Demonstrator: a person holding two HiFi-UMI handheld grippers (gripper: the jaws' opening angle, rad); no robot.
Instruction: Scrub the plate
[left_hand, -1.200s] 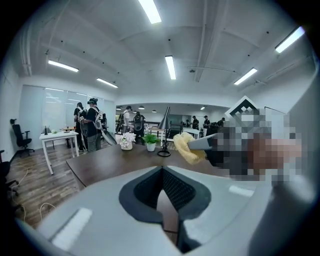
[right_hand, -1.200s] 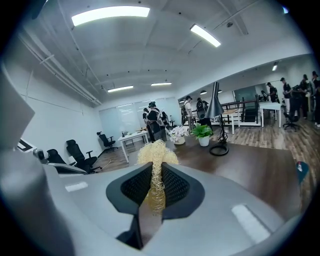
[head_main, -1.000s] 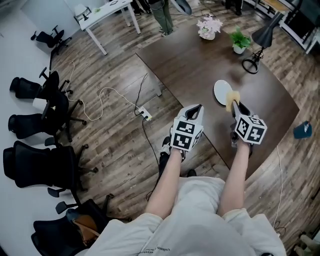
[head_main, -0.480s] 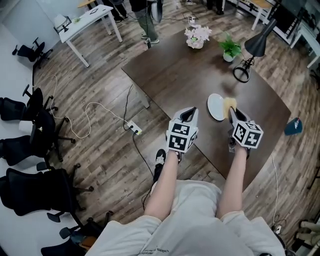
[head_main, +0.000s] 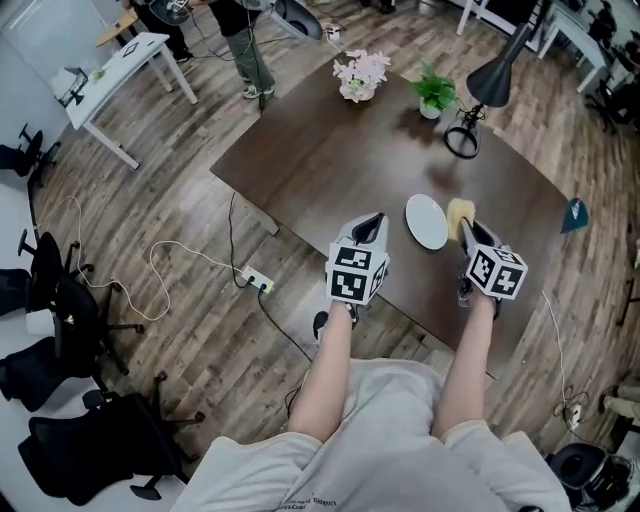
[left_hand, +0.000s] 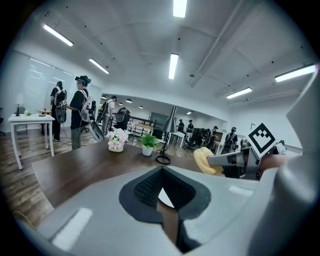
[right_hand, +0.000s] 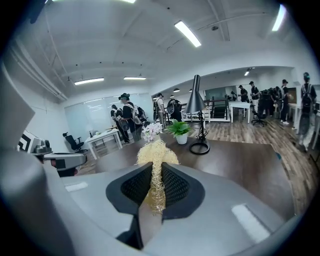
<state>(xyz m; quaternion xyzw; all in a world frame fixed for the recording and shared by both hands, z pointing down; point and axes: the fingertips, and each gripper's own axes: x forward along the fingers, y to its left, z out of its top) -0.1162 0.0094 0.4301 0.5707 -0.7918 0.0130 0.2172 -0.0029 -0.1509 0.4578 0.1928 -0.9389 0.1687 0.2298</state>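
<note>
A white plate (head_main: 427, 221) lies near the front edge of the dark brown table (head_main: 330, 150). My right gripper (head_main: 463, 226) is shut on a yellow fibrous scrubber (head_main: 459, 211), held just right of the plate's rim; the scrubber (right_hand: 156, 152) sticks out between the jaws of my right gripper (right_hand: 156, 167). My left gripper (head_main: 374, 222) hovers left of the plate, jaws closed with nothing in them. In the left gripper view a sliver of the plate (left_hand: 164, 198) shows past my left gripper (left_hand: 161, 171), with the scrubber (left_hand: 202, 159) off to the right.
A pot of white flowers (head_main: 360, 75), a small green plant (head_main: 435, 93) and a black desk lamp (head_main: 482, 85) stand at the table's far side. A power strip (head_main: 258, 283) with cables lies on the wood floor. Office chairs (head_main: 60, 320) line the left; people stand at the back.
The head view has swung so more of the table shows. Both grippers keep about the same place beside the plate, the scrubber still in the right one.
</note>
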